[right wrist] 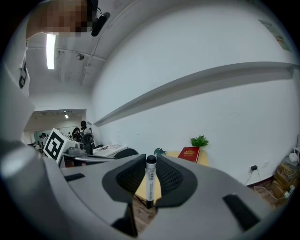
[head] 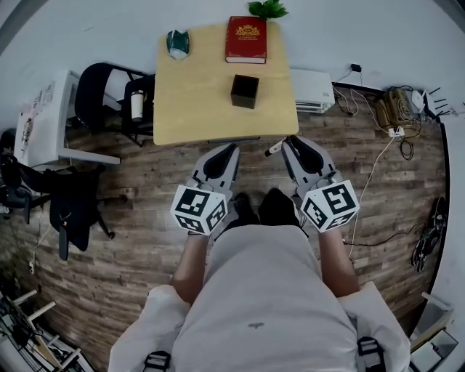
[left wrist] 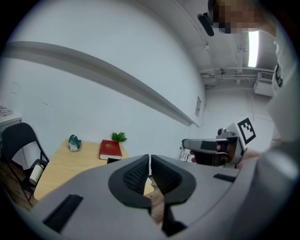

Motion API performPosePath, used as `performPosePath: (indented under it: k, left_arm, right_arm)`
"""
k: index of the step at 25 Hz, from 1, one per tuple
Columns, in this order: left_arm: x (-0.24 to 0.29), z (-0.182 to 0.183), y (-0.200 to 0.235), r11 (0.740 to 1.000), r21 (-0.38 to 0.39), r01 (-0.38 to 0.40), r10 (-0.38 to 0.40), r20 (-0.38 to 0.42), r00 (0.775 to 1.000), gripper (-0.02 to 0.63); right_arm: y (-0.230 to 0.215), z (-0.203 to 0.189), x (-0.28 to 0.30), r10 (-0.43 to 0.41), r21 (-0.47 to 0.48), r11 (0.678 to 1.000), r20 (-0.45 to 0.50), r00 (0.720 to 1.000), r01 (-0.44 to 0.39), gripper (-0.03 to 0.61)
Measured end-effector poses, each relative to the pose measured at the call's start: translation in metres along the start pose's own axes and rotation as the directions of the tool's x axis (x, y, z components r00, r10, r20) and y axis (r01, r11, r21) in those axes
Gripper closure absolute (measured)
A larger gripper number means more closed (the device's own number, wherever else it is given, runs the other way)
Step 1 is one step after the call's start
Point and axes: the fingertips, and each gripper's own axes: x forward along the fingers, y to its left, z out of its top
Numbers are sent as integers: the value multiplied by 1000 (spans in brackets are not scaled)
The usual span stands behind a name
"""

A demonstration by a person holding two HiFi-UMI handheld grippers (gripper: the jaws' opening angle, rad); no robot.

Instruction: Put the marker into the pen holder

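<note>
A white marker with a black cap (right wrist: 150, 183) stands upright between the jaws of my right gripper (right wrist: 150, 163), which is shut on it. From the head view the marker (head: 274, 148) sticks out leftward from the right gripper (head: 289, 141), just off the table's near edge. The pen holder, a black cube (head: 245, 91), stands on the wooden table (head: 196, 102) ahead of both grippers. My left gripper (head: 232, 148) hovers beside the right one; its jaws (left wrist: 150, 174) are shut with nothing between them. In the left gripper view only the pen holder's top (left wrist: 113, 160) shows above the jaw.
A red book (head: 246, 39) lies at the table's far edge beside a green plant (head: 267, 9). A crumpled green object (head: 177, 43) sits at the far left corner. A black chair (head: 102, 94) stands left of the table, cables (head: 396, 116) lie at the right.
</note>
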Motion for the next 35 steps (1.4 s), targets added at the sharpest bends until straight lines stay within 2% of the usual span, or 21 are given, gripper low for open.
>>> performPosePath:
  k: [6,15,26,35]
  left_arm:
    - [8,-9,2,1000,-11,21,-21,-35,999,598]
    - [29,-3,29,1000,-23,-11,10,-45,999,598]
    - [74,25,74,995,-39,-97,95,-47,994,598]
    - [114,46,100,979,-62,-196,194,-34,980,598]
  right_arm:
    - [-5,-4,7,-2,10,1000,-17,1000,2,511]
    - [-24,2,48,25,16,1000,-29,999,-25,511]
    - [-60,28,123,116,7,993,-44,992,-116,511]
    - [-95,42,175,209,-7,978,-63,976,-210,511]
